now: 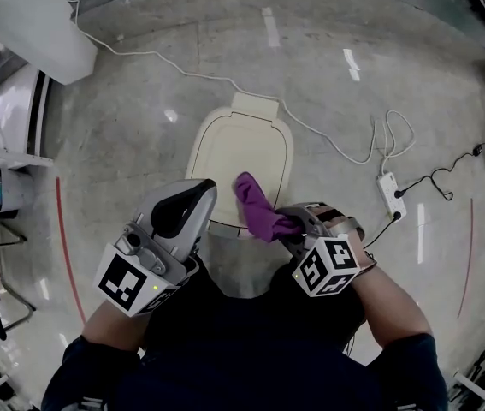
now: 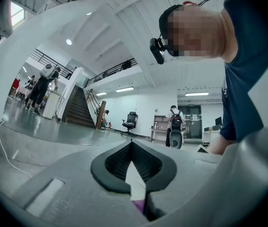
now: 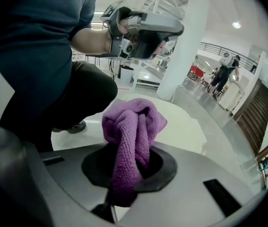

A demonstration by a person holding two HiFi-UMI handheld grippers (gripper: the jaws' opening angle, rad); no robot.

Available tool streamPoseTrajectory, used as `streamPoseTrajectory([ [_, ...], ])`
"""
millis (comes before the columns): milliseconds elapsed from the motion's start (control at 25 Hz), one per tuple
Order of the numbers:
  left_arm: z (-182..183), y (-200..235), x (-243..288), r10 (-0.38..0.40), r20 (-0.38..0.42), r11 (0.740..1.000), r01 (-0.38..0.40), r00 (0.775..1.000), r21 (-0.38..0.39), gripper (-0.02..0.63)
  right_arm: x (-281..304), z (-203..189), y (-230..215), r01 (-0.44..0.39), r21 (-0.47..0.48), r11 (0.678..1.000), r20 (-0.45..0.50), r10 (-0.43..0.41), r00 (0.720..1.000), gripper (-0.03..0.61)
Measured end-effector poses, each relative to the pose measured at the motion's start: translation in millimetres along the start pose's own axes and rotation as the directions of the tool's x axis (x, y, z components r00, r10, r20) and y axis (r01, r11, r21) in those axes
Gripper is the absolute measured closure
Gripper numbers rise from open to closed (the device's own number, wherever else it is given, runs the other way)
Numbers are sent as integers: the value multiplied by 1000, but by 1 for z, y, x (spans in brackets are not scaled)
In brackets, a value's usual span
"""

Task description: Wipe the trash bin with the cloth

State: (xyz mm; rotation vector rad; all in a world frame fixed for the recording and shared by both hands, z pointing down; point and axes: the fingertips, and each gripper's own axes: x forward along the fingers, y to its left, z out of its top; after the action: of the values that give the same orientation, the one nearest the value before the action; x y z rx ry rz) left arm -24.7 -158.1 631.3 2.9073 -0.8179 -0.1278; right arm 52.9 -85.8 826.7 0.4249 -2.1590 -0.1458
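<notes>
the right gripper (image 1: 283, 223), clamped on the cloth (image 1: 257, 205), holds it over the near edge of the bin (image 1: 240, 144), whose lid runs lengthwise straight ahead; the left gripper (image 1: 199, 197), jaws together and empty, sits at the bin's near-left rim.

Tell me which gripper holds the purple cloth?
The right gripper: its jaws pinch the purple cloth, while the left gripper is closed on nothing.
</notes>
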Motion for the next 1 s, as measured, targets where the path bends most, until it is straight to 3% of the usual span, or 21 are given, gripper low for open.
streamPoseTrajectory([
  [240, 19, -12, 16, -30, -23, 999, 29, 999, -21, 615, -24, 13, -29, 50, 44, 998, 26, -51, 998, 511],
  [440, 69, -23, 23, -39, -43, 998, 36, 998, -58, 615, -68, 53, -48, 74, 103, 992, 61, -81, 995, 511],
  [720, 165, -30, 13, -32, -67, 998, 28, 997, -65, 615, -142, 128, -70, 92, 198, 976, 96, -113, 989, 511],
  [1000, 290, -69, -7, -39, -73, 995, 32, 997, -98, 615, -238, 229, -85, 85, 264, 961, 128, -122, 984, 511],
])
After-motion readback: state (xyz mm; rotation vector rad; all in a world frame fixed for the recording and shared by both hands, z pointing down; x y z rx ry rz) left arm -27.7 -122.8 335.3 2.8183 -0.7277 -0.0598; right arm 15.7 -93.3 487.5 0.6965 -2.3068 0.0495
